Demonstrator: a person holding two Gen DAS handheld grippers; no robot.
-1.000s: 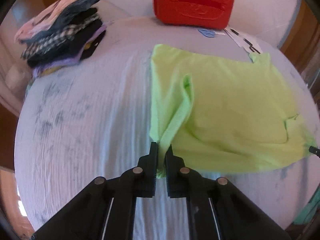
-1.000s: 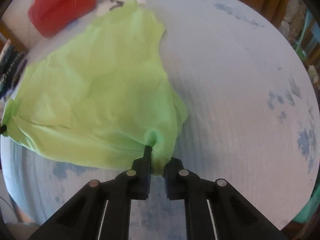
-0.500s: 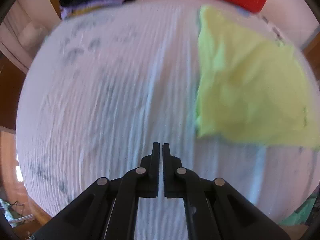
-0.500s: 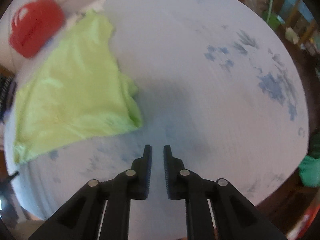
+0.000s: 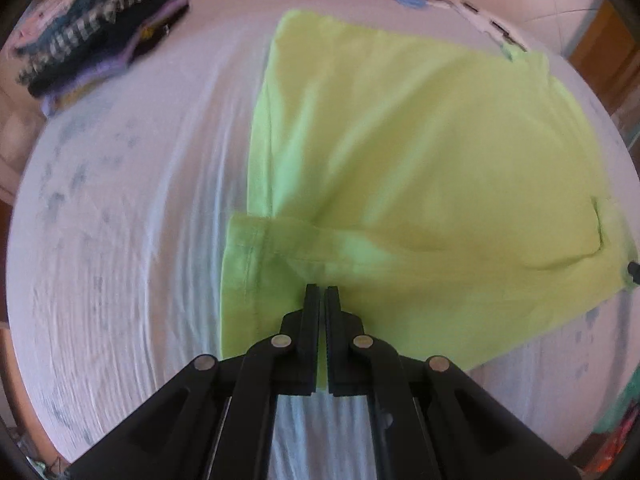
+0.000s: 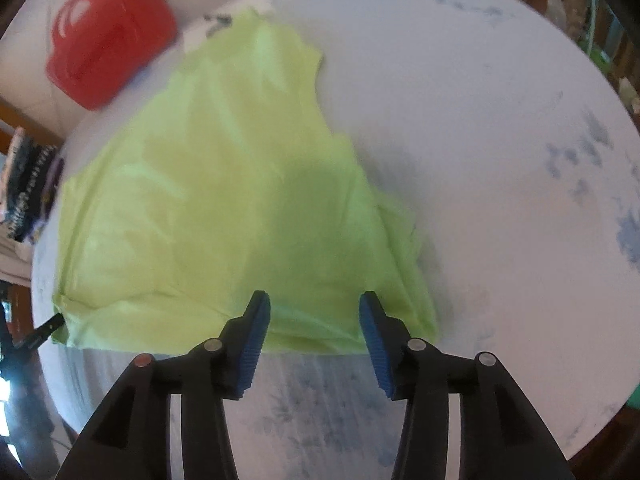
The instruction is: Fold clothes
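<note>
Lime shirt (image 5: 400, 168) ahead of both my grippers.
My left gripper (image 5: 322, 292) is nearly closed; fabric between its tips cannot be confirmed. My right gripper (image 6: 314, 308) gapes wide, empty, over the hem.

The black two-finger left gripper (image 5: 321, 289) is seen with its jaws pressed nearly together, only a thin slit left between them. The black right gripper (image 6: 315, 305) (blue ribbed pads (image 6: 253, 334)) is held wide apart.

The shirt (image 5: 400, 152) is plain lime green. The cloth (image 5: 120, 240) under it is pale lavender-white with faint blue blotches. The case (image 6: 108, 40) is glossy red. The stack (image 5: 100, 28) mixes black, purple and black-and-white check.
</note>
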